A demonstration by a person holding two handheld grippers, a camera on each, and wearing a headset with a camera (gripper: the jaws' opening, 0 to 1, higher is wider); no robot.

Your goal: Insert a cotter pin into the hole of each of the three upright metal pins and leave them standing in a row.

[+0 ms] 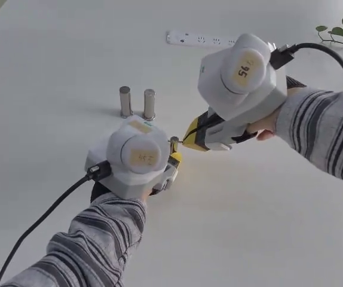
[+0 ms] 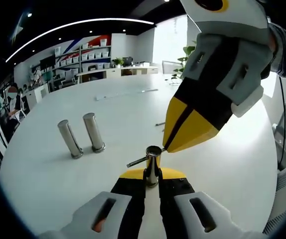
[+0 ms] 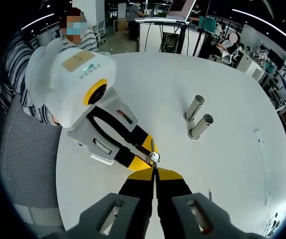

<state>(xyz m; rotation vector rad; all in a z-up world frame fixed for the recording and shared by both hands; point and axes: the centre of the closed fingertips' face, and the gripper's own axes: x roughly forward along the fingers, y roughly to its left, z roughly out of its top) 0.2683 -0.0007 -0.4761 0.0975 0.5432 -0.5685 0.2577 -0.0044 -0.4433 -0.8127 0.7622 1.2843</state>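
Note:
My left gripper [image 2: 153,175] is shut on an upright metal pin [image 2: 153,160], which stands on the white table. A thin cotter pin [image 2: 136,162] runs through the hole near its top and sticks out to the left. My right gripper [image 3: 154,173] comes in from the other side, shut on the cotter pin's near end right at the pin's head [image 3: 154,157]. In the head view the two grippers' yellow tips meet at this pin [image 1: 173,142]. Two more metal pins [image 1: 125,100] [image 1: 149,104] stand upright side by side just behind.
A white power strip [image 1: 201,39] lies at the far edge of the table [image 1: 267,227]. A plant [image 1: 342,28] sits at the far right. A loose cotter pin [image 2: 160,123] lies on the table beyond the held pin. Cables trail from both grippers.

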